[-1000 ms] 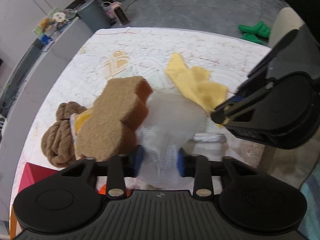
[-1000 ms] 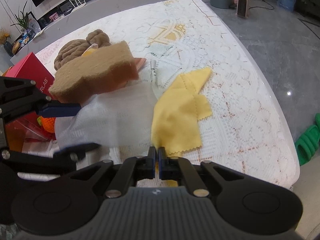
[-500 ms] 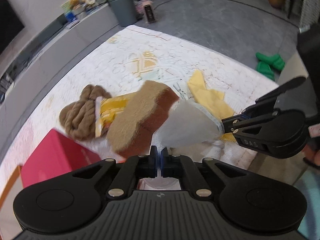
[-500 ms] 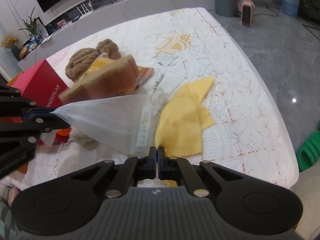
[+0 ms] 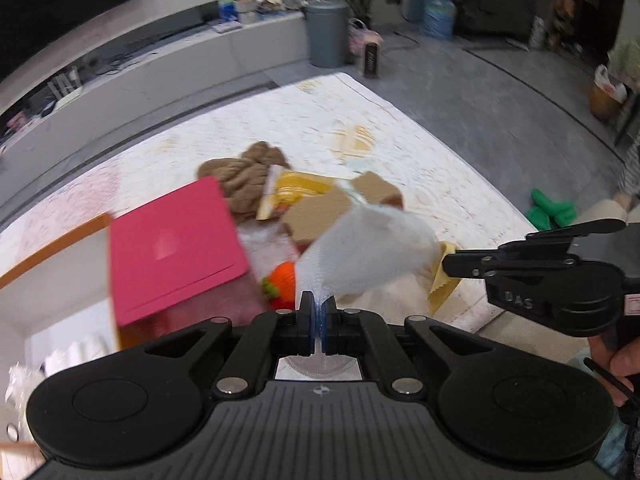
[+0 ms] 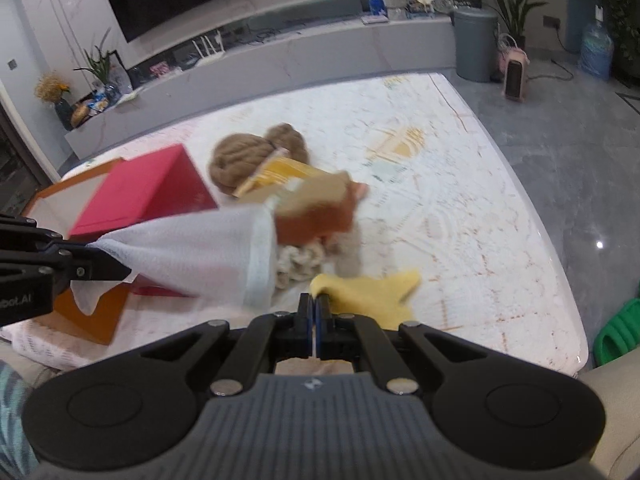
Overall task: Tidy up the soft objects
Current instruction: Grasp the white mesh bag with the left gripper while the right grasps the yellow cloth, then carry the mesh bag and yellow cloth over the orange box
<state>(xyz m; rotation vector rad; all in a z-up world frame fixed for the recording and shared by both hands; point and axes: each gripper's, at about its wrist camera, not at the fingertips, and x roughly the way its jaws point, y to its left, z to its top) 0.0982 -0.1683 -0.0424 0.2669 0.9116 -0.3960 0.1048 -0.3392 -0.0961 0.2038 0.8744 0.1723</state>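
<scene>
Your left gripper [image 5: 319,312] has its jaws pinched tight on one corner of a thin, gauzy white mesh cloth [image 5: 360,252], which hangs stretched above the lace-patterned tabletop [image 6: 460,208] and hides part of the tan-and-rust felt sponge block [image 6: 320,210] and the knobbly brown yarn skein [image 6: 244,160] behind it. Your right gripper [image 6: 316,312] is closed flat on something pale, but motion blur leaves it unclear whether that is the mesh's far edge or the pinked-edge yellow cloth [image 6: 372,292] lying just beyond its tips.

Motion-blurred white mesh cloth [image 5: 362,252] — orange plush [image 5: 283,285] half hidden behind it.
</scene>
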